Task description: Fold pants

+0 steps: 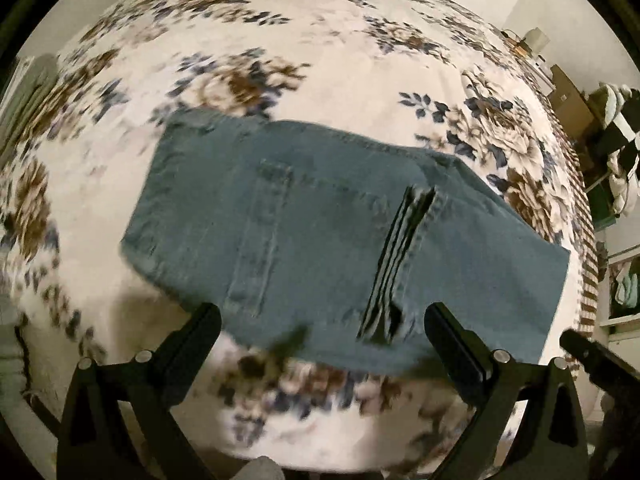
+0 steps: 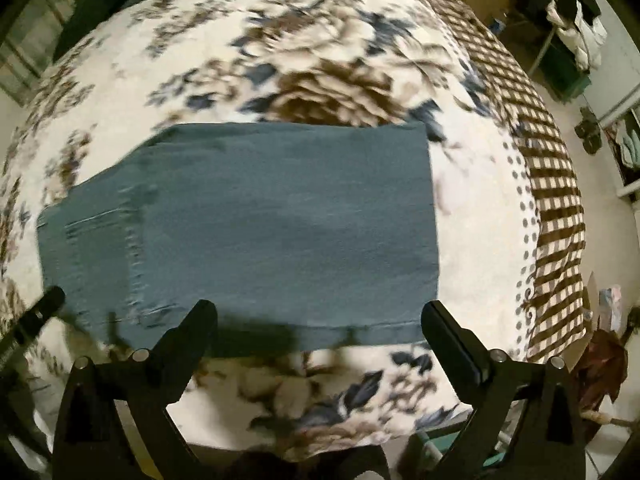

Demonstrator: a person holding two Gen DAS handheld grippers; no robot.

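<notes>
Pants (image 1: 332, 240) lie folded flat on the floral blanket (image 1: 320, 80), a blue rectangle mid-bed. Left gripper (image 1: 322, 326) hangs spread wide at the near hem, holding nothing. Right gripper (image 2: 320, 322) likewise wide, nothing between its fingers, at the 6 o'clock edge of the pants. Bare blanket rings the fold on all sides. Checked border (image 2: 552, 184) runs at 3 o'clock. Both views are motion-blurred.

Folded blue jeans (image 1: 320, 236) lie flat on the floral bedspread (image 1: 320, 60), back pocket (image 1: 260, 236) facing up. The left gripper (image 1: 322, 334) hovers at the near edge, fingers (image 1: 200, 328) spread wide, gripping nothing.
</notes>
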